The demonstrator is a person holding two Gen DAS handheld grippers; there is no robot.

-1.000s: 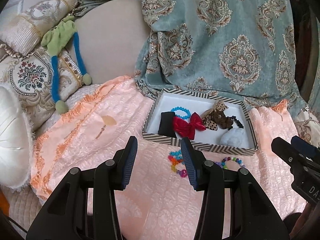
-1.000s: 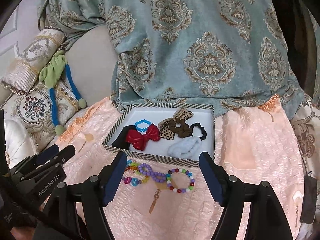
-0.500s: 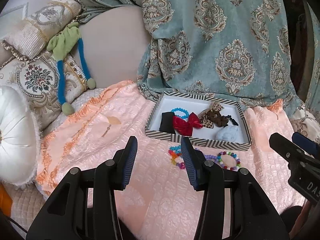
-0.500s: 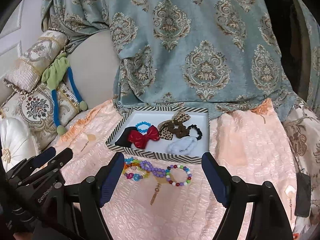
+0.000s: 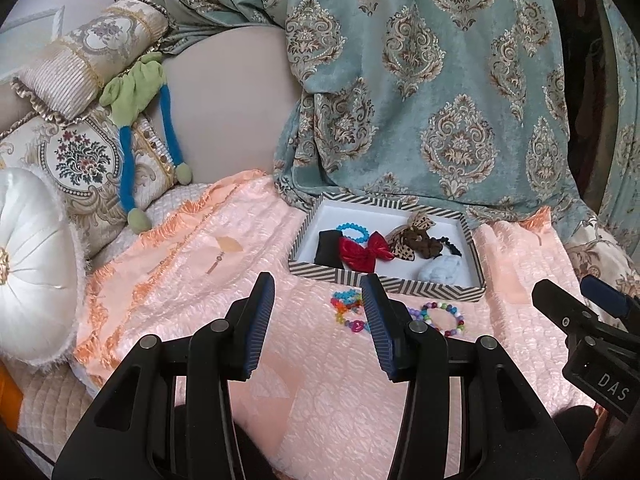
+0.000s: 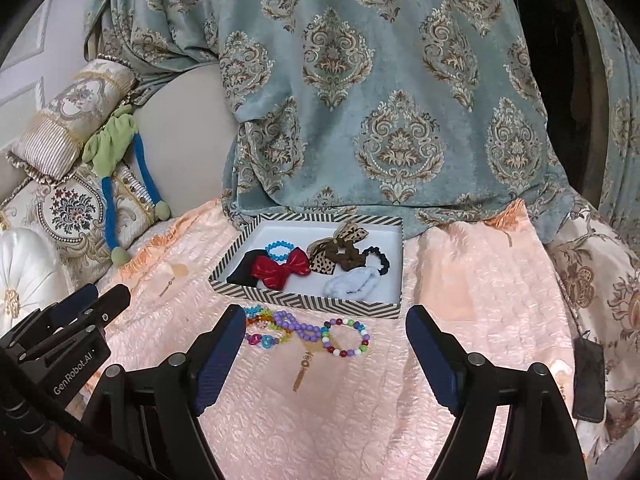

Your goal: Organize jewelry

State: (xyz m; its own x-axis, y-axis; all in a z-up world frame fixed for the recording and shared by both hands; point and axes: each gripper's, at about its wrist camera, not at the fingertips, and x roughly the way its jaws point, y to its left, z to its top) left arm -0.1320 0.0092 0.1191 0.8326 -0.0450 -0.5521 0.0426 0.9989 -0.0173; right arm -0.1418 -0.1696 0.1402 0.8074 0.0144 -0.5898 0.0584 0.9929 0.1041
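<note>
In the left wrist view, the left gripper (image 5: 318, 320) fills the lower centre, its jaws apart and holding nothing, above the peach bedspread (image 5: 168, 280). The striped box (image 5: 384, 278) lies right of centre, already holding a red bow (image 5: 362, 251), a blue bead bracelet (image 5: 354, 232), a leopard bow (image 5: 412, 236) and a pale blue scrunchie (image 5: 442, 270). Just below its near wall, loose beaded bracelets (image 5: 442, 316) lie on the spread, partly hidden behind the right-hand finger.

In the right wrist view, the right gripper (image 6: 326, 350) is spread wide and empty at lower centre. The same bracelets show plainly in a row between its fingers: a rainbow one (image 6: 262, 326) at left, a purple one (image 6: 300, 326) in the middle, a multicoloured ring (image 6: 346, 338) at right, all touching or overlapping.

The step in hand appears to be picking a bracelet for the box. The right gripper seems better placed. Taking the multicoloured ring by its free right edge would likely avoid dragging the neighbours; pinch the beads, not the soft spread beneath, and lift clear of the box wall before letting go.
</note>
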